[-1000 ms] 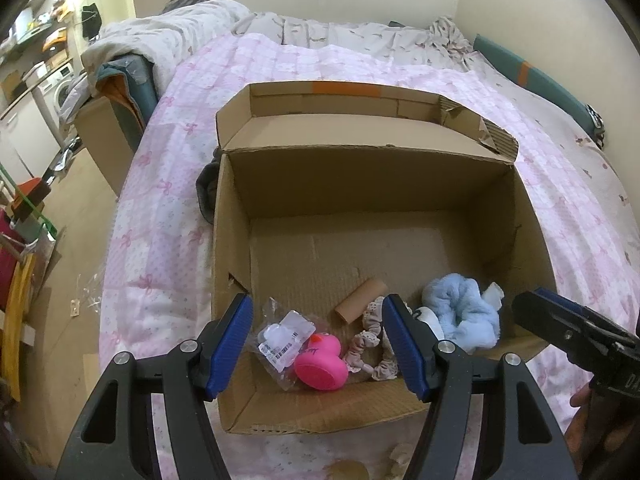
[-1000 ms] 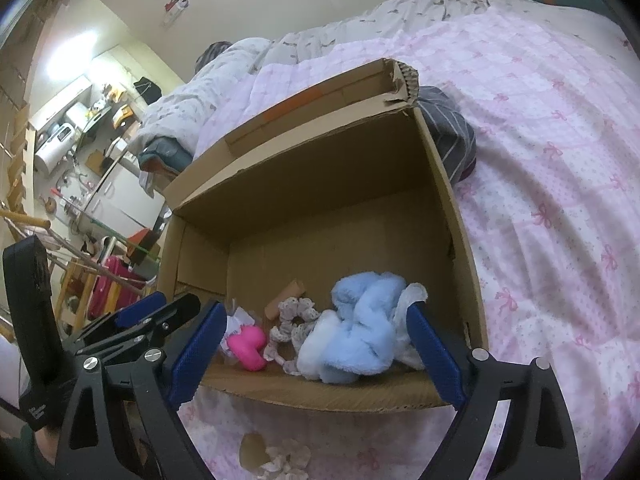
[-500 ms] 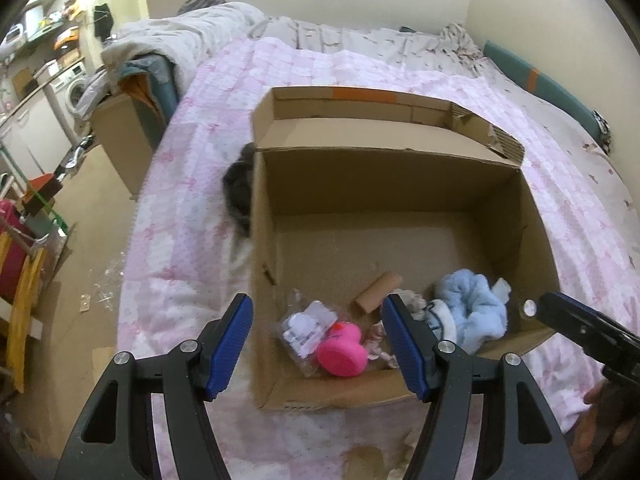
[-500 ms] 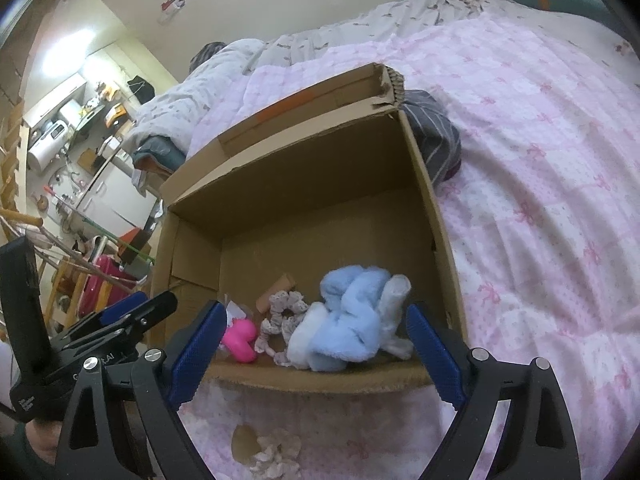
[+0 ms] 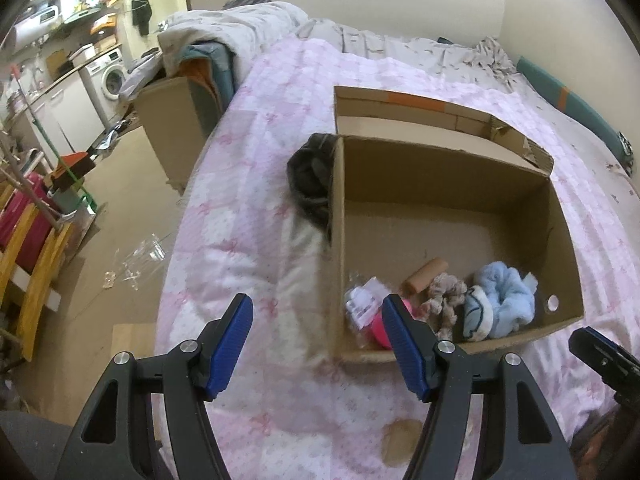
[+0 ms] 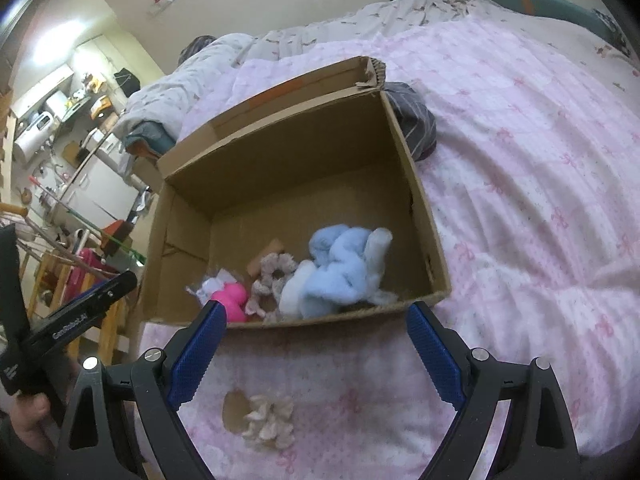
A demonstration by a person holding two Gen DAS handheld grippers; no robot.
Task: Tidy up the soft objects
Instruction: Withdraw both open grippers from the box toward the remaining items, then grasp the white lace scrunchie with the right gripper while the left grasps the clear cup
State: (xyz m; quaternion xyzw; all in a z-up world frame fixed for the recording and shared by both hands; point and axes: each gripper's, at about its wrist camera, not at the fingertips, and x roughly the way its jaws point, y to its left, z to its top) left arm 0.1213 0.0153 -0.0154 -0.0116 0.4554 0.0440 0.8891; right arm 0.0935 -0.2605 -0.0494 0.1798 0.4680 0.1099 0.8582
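Flanking cardboard box (image 5: 440,168): dark garment (image 5: 310,176).

Blurred white lettering on left gripper (image 6: 84,312)

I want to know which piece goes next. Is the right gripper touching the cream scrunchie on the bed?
Apart. In the right wrist view the right gripper is open, and the cream scrunchie lies on the pink quilt between its fingers, clear of both.

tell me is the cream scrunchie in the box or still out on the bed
Out. The cream scrunchie lies on the pink quilt, in front of the cardboard box.
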